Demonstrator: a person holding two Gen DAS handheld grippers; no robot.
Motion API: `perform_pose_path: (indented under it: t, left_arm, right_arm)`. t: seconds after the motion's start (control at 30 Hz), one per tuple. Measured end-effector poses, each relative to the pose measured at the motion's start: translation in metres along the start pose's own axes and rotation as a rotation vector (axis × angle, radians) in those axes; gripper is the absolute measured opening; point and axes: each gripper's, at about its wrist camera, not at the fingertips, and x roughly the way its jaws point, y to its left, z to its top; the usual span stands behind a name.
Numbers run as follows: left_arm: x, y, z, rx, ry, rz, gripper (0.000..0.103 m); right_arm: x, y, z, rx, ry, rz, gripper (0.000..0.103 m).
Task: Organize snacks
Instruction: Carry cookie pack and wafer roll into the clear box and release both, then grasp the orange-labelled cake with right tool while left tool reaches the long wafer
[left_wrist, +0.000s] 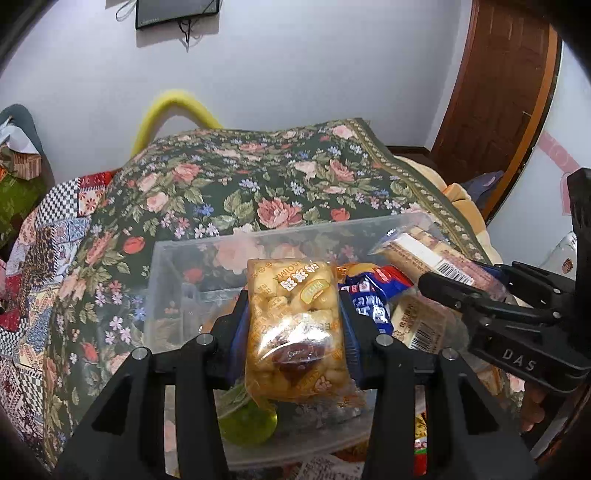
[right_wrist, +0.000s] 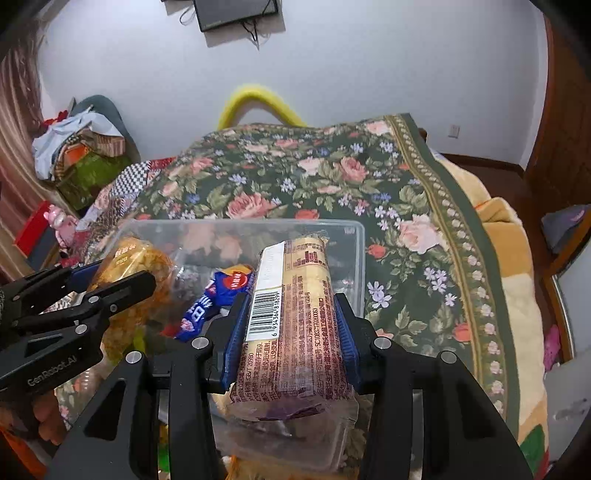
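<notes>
Two hand-held grippers, left hand-held gripper (left_wrist: 293, 328) clamping pastry pack (left_wrist: 295, 332), right hand-held gripper (right_wrist: 291, 332) clamping cake bar (right_wrist: 295, 325)

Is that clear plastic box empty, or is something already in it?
Not empty: the clear plastic box has a blue snack packet showing inside it; both grippers hold their packets above it.

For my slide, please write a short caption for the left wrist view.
Left gripper shut on a yellow snack pack above the clear bin; right gripper holds a barcoded pack.
</notes>
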Motion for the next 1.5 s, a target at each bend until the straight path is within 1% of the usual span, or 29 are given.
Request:
perform_pose_path:
  t: [0.17, 0.3, 0.33, 0.4, 0.43, 0.5, 0.57, 0.77, 0.87, 0.97, 1.03, 1.13, 1.23, 1.33, 1.43, 1.5]
  left_arm:
    - [0.017, -0.001, -0.004, 0.011, 0.045, 0.011, 0.044]
    - [0.015, -0.002, -0.006, 0.008, 0.037, 0.015, 0.046]
    - [0.013, -0.002, -0.005, 0.009, 0.033, 0.022, 0.048]
    - [0.008, -0.001, -0.004, 0.008, 0.022, 0.046, 0.063]
    - [0.005, 0.0, -0.004, 0.003, 0.016, 0.053, 0.065]
    - [-0.005, 0.004, -0.005, -0.008, 0.001, 0.049, 0.066]
    - [-0.016, 0.006, -0.006, -0.016, -0.006, 0.04, 0.067]
    - [-0.053, 0.009, -0.014, -0.009, -0.044, 0.036, 0.07]
    - [-0.074, 0.01, -0.023, 0.006, -0.059, 0.038, 0.074]
    - [-0.09, 0.015, -0.039, -0.002, -0.06, 0.041, 0.079]
    - [-0.096, 0.02, -0.049, -0.007, -0.053, 0.038, 0.08]
    - [-0.104, 0.027, -0.071, -0.004, -0.036, 0.072, 0.08]
    - [-0.104, 0.033, -0.089, -0.009, -0.008, 0.097, 0.08]
    - [-0.098, 0.043, -0.105, -0.058, 0.018, 0.131, 0.081]
    - [-0.083, 0.049, -0.116, -0.092, 0.071, 0.128, 0.081]
    - [-0.075, 0.052, -0.122, -0.113, 0.089, 0.128, 0.081]
  right_arm:
    - [0.005, 0.006, 0.0, -0.03, 0.015, -0.005, 0.041]
    - [0.008, 0.009, -0.002, -0.041, 0.035, -0.007, 0.042]
    - [0.008, 0.01, -0.003, -0.045, 0.034, -0.009, 0.042]
    - [0.007, 0.011, -0.004, -0.052, 0.036, -0.014, 0.042]
    - [0.005, 0.012, -0.004, -0.054, 0.036, -0.019, 0.042]
    - [0.0, 0.012, -0.005, -0.056, 0.027, -0.023, 0.051]
    - [-0.011, 0.011, -0.006, -0.057, 0.008, -0.026, 0.057]
    - [-0.04, 0.007, -0.01, -0.05, -0.029, -0.011, 0.065]
    - [-0.053, 0.006, -0.017, -0.049, -0.041, -0.012, 0.07]
    - [-0.064, 0.004, -0.028, -0.045, -0.04, -0.006, 0.073]
    - [-0.069, 0.001, -0.036, -0.044, -0.032, -0.003, 0.074]
    - [-0.073, -0.003, -0.049, -0.037, -0.019, -0.011, 0.077]
    - [-0.073, -0.008, -0.061, -0.027, 0.003, -0.023, 0.078]
    - [-0.069, -0.014, -0.074, -0.019, 0.029, -0.041, 0.081]
    - [-0.058, -0.021, -0.084, 0.005, 0.079, -0.04, 0.082]
    - [-0.052, -0.023, -0.089, 0.016, 0.101, -0.033, 0.082]
